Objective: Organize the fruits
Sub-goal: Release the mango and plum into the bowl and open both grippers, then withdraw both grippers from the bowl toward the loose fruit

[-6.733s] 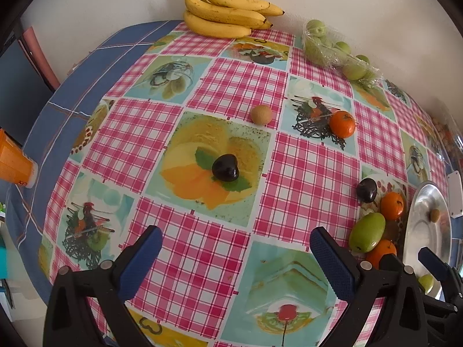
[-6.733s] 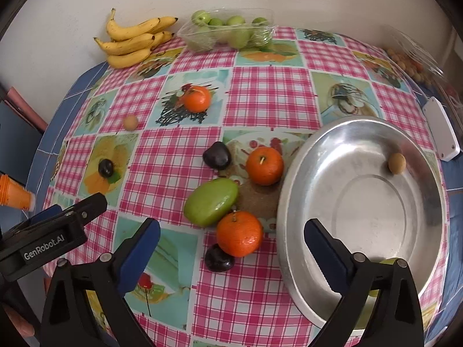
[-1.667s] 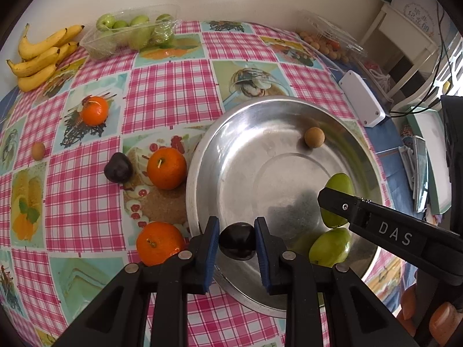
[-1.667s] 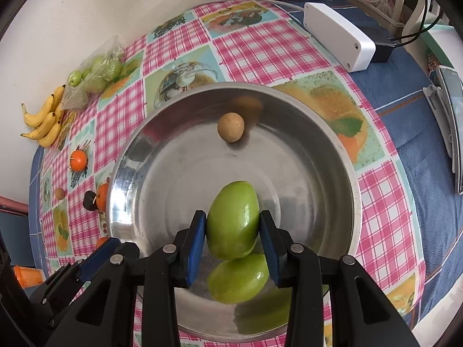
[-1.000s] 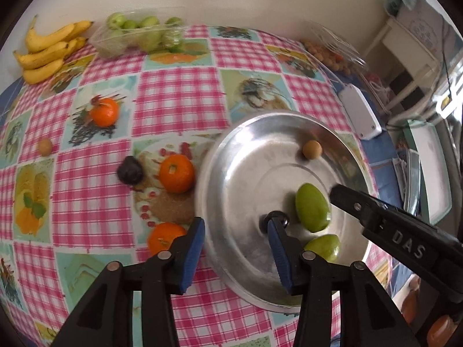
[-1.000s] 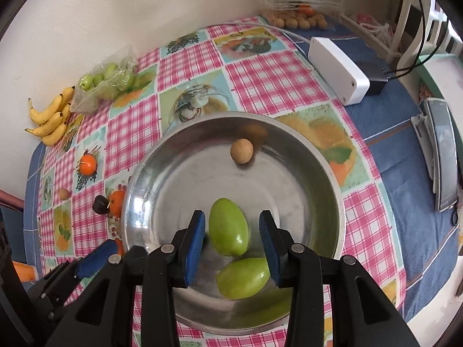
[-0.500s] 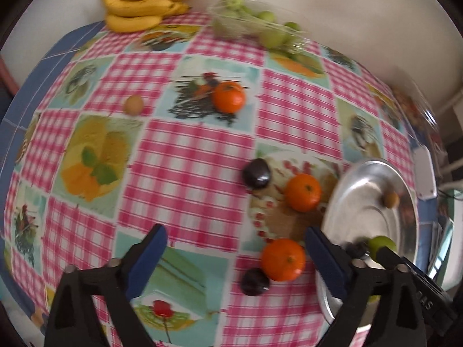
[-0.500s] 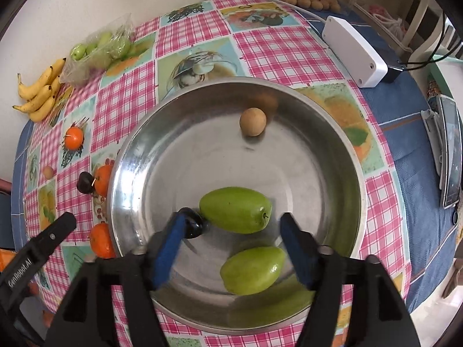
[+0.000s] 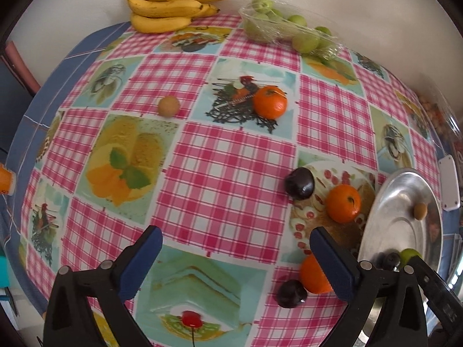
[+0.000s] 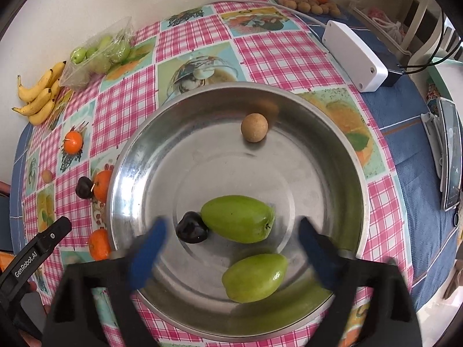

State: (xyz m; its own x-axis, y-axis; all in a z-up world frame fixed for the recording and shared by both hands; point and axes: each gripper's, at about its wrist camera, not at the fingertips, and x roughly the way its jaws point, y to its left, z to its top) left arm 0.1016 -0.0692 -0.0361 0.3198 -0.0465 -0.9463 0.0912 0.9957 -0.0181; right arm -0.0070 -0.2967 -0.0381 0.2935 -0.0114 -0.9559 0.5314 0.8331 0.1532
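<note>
In the right wrist view a steel bowl (image 10: 139, 144) holds two green fruits (image 10: 237, 218) (image 10: 254, 277), a dark plum (image 10: 192, 227) and a small brown fruit (image 10: 254, 127). My right gripper (image 10: 230, 230) hovers over them, its blurred jaws opening and pressing on nothing. My left gripper (image 9: 234, 240) is open and empty over the checked cloth (image 9: 225, 173). Ahead of it and to its right lie three oranges (image 9: 270, 101) (image 9: 343, 203) (image 9: 314, 274), two dark plums (image 9: 299, 182) (image 9: 290, 289) and a small brown fruit (image 9: 168, 105). The bowl (image 9: 405, 190) shows at the right edge.
Bananas (image 9: 170, 5) and a bag of green fruits (image 9: 289, 29) lie by the wall. A white box (image 10: 354, 55), a phone (image 10: 450, 156) and a clear tub of small fruits (image 10: 312, 3) sit right of the bowl.
The left gripper dropped the dark plum in the bowl, opened wide and swung left over the table. The right gripper let go of the green fruit, which now lies on its side.
</note>
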